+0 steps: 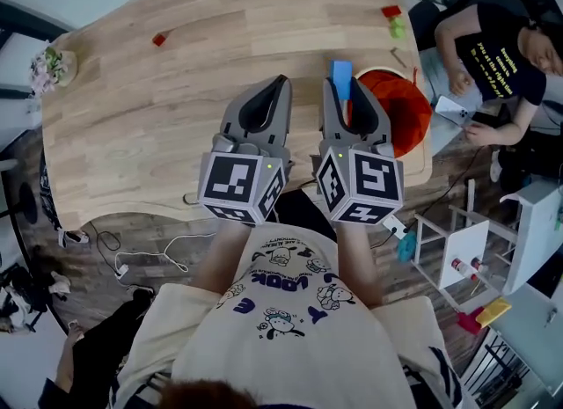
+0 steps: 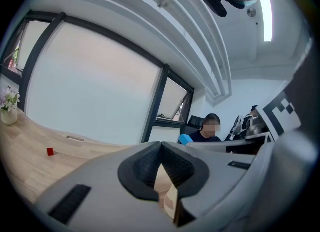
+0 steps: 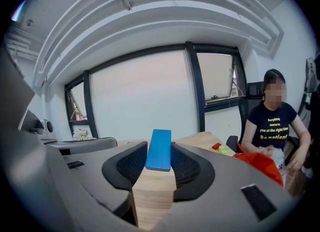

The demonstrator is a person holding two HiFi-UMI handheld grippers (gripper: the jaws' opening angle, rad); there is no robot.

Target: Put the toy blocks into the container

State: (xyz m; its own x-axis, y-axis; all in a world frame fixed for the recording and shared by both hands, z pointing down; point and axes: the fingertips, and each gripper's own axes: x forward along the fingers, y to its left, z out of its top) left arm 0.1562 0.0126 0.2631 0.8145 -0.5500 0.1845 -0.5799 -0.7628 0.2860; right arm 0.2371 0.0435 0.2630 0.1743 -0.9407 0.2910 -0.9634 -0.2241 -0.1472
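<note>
Nearest me, both tools are held side by side over the near edge of the counter (image 1: 158, 126), their marker cubes toward my chest. The left tool (image 1: 280, 83) (image 2: 161, 146) is closed, its pads meeting at the tips with nothing between them; only bare wood shows through the gap below.

The right tool (image 1: 341, 82) (image 3: 159, 152) is clamped about halfway on a blue block (image 1: 340, 76) (image 3: 159, 148), a flat slab held on edge with both pads pressed to its broad faces and its far end poking out past the tips. In the head view that block sits just left of the container (image 1: 405, 108) (image 3: 257, 163), an orange-red tub at the counter's right edge, and the tool's right side overlaps the tub's rim.

Farther out, a red block (image 1: 159, 40) (image 2: 50, 151) lies alone on the left part of the counter, well apart from everything. At the far right corner a second red block (image 1: 391, 11) (image 3: 216, 146) and a green block (image 1: 398, 27) (image 3: 223, 150) lie close together.

Flowers (image 1: 51, 66) (image 2: 7, 104) stand at the far left edge. Beyond the counter's right side a person (image 1: 493, 55) (image 3: 272, 123) in a dark shirt sits.
</note>
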